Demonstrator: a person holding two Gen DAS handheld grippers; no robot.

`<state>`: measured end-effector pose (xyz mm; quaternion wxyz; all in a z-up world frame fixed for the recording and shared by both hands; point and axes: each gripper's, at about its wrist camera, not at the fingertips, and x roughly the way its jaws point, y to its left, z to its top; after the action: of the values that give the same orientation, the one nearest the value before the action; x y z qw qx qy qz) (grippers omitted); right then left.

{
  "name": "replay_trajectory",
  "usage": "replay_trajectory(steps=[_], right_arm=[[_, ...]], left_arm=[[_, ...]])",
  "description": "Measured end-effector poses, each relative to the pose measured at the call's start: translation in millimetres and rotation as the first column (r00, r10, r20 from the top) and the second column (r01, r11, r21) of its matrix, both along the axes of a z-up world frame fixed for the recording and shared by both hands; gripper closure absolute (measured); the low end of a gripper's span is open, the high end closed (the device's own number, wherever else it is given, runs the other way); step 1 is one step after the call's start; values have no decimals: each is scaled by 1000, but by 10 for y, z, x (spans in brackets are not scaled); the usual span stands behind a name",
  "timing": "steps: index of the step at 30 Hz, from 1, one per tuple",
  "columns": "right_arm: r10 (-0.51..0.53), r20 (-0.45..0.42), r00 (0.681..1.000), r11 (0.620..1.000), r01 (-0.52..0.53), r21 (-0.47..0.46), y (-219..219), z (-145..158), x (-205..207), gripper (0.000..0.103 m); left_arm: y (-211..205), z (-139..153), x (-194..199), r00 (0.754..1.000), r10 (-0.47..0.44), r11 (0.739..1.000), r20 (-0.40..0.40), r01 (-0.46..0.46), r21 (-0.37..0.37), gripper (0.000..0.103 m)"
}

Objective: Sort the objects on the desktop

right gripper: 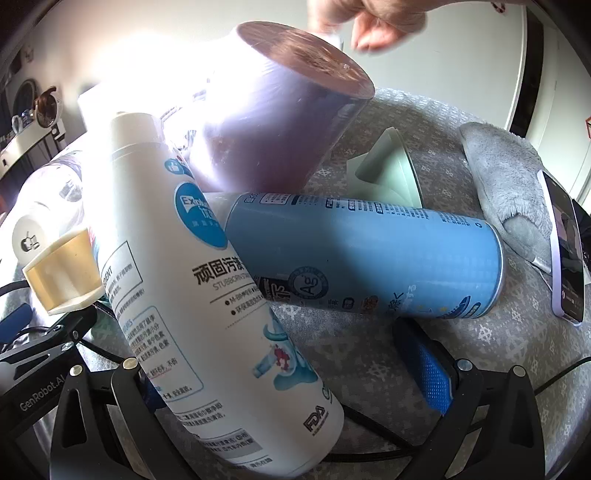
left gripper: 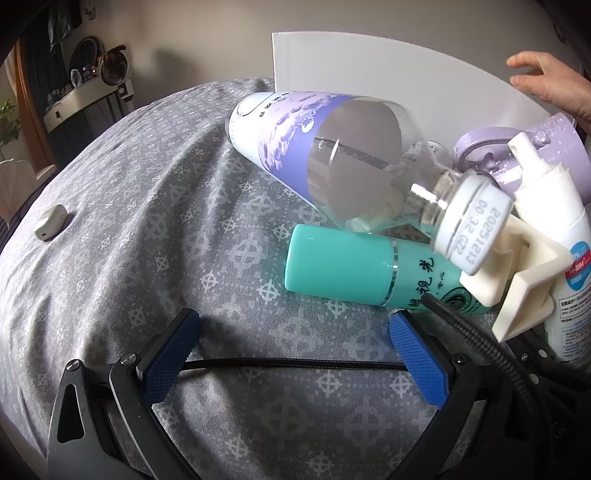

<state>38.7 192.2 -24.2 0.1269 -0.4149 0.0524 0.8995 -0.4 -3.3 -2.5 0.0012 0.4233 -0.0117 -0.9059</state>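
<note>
My left gripper (left gripper: 291,328) is open and empty, its blue pads low over the grey patterned cloth (left gripper: 129,229). Just ahead lie a teal bottle (left gripper: 354,266), a clear bottle with a lilac label (left gripper: 317,147) and a purple cup (left gripper: 524,155). The white spray bottle (left gripper: 554,236) leans at the right. In the right wrist view the white spray bottle (right gripper: 192,280) lies between the jaws of my right gripper (right gripper: 288,373), which stand wide; only the right pad (right gripper: 432,373) shows. A blue spray can (right gripper: 369,258) lies across behind it, and the purple cup (right gripper: 273,122) is tilted above.
A bare hand (right gripper: 369,22) touches the purple cup's top; the hand also shows in the left wrist view (left gripper: 550,81). A white board (left gripper: 369,70) stands behind the pile. A small white case (left gripper: 50,221) lies left. A phone (right gripper: 565,251), grey towel (right gripper: 506,177) and green cup (right gripper: 391,173) lie right.
</note>
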Motion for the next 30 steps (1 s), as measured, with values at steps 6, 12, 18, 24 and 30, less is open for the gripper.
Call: replay_trajectory(steps=[6, 12, 18, 24, 30], right_arm=[[0, -1, 1000, 1000, 0, 0, 24, 86, 16, 0], [0, -1, 1000, 1000, 0, 0, 32, 90, 11, 0], [0, 0, 1000, 1000, 0, -1, 25, 93, 14, 0], [0, 1, 1000, 1000, 0, 0, 29, 95, 11, 0], [0, 1, 1000, 1000, 0, 0, 31, 95, 10, 0]], left_arm=[[0, 1, -2, 1000, 0, 1000, 0, 0, 0, 0], [-2, 0, -4, 1000, -2, 1000, 0, 2, 0, 0], [-3, 1, -4, 1000, -2, 1000, 0, 2, 0, 0], [-7, -2, -6, 1000, -3, 1000, 0, 3, 1, 0], [-8, -3, -7, 1000, -3, 1000, 0, 3, 1, 0]])
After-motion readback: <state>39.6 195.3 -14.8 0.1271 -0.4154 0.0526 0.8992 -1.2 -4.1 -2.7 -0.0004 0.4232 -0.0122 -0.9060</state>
